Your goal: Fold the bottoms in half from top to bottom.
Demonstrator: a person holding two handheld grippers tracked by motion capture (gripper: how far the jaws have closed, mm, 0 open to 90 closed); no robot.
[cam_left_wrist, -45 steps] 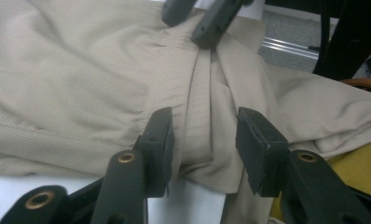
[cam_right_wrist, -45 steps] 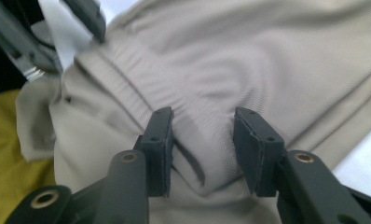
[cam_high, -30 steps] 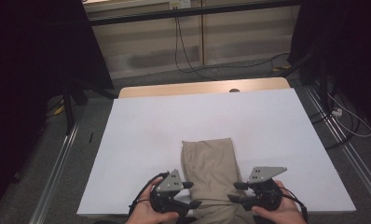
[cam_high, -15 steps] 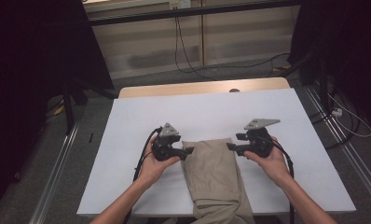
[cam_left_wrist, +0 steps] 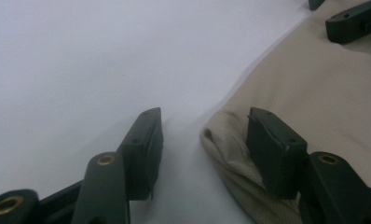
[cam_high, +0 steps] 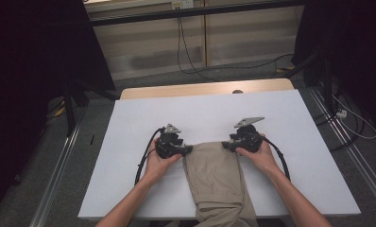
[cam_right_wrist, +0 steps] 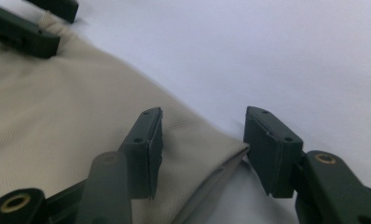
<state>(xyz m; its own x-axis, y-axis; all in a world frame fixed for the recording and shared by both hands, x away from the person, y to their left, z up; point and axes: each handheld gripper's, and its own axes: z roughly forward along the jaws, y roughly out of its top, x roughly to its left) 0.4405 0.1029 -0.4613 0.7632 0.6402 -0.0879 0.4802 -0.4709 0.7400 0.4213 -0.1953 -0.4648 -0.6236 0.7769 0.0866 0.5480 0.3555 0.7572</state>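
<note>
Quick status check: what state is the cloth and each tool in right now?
Beige cloth: folded into a long strip on the white table sheet, near end hanging over the table's front edge.
Left tool: jaws apart, astride the cloth's far left corner, not clamped; just been closing.
Right tool: jaws apart, astride the far right corner, not clamped; just been closing.

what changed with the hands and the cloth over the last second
Both tools, left and right, moved up the table from its near edge to the far corners of the tan cloth. The left one's jaws have just been closing, its corner between them, ungripped. The cloth stayed put.
</note>
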